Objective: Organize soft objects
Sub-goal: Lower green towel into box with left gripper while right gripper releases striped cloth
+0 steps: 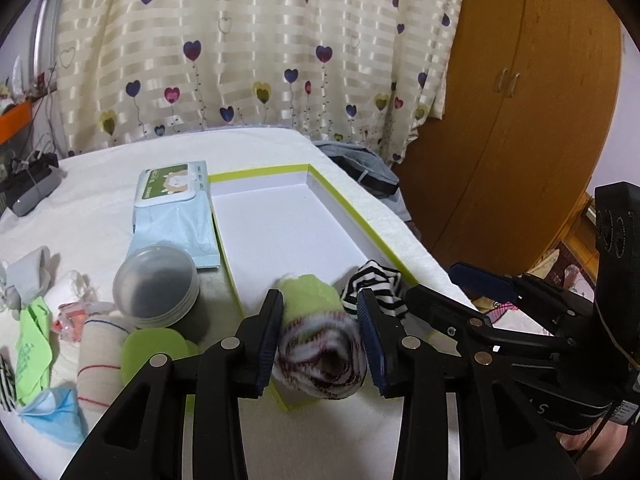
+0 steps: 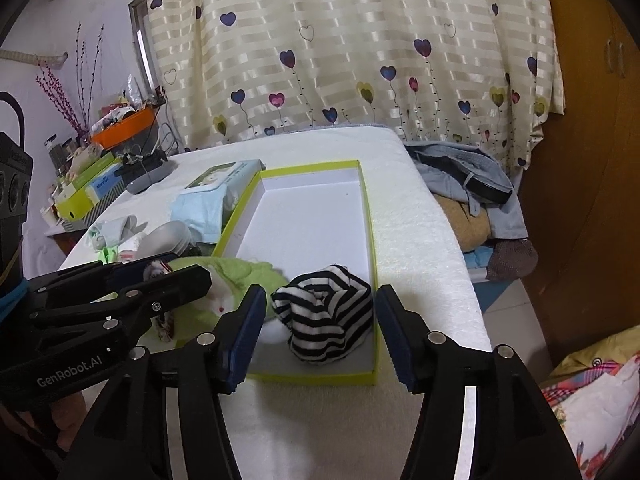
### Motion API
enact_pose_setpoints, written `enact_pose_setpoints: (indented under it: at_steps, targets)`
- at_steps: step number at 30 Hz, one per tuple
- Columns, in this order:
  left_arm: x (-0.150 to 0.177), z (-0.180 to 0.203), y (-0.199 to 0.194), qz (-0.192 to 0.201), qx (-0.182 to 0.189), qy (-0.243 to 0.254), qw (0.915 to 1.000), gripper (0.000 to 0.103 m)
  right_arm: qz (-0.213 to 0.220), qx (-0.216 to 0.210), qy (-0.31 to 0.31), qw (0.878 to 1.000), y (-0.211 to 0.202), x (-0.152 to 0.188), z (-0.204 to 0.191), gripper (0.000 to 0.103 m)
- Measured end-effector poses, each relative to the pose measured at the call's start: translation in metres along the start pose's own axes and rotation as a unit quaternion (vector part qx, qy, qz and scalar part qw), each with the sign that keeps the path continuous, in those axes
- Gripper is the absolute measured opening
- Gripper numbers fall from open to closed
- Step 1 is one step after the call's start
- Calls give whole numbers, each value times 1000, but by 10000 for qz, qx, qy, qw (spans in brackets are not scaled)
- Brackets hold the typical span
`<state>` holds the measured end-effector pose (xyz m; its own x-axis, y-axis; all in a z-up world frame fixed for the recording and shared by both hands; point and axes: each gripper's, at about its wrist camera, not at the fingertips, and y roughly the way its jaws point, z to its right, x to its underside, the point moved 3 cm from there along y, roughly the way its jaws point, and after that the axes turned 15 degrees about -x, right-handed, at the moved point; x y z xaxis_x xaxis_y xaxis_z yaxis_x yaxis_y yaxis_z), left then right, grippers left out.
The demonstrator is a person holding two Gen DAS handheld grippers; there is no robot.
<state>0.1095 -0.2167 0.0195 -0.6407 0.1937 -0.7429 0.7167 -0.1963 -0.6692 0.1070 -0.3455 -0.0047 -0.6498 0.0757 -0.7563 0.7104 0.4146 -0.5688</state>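
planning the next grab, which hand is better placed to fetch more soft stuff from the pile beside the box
Left. The left gripper is nearest the pile, e.g. the bandage roll; the right gripper is at the box's other side.

A white towel-covered table (image 2: 420,240) carried a green-rimmed box (image 2: 370,216), a wet-wipes pack (image 1: 172,184), a pale blue packet (image 1: 176,236), a round lidded tin (image 1: 156,284), a bandage roll (image 1: 100,356) and loose cloths (image 1: 32,344).
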Motion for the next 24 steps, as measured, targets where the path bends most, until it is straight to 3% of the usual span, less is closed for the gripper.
enact_pose_setpoints:
  at_steps: [13,24]
  targets:
    - [13,-24,-32,202,-86,-159,9996,36,73,16,-61,10000,-17,7,-23,58]
    - [31,-66,-46,174,-292,-421,9985,36,-102,-179,-332,9992,-5,18,-55,58]
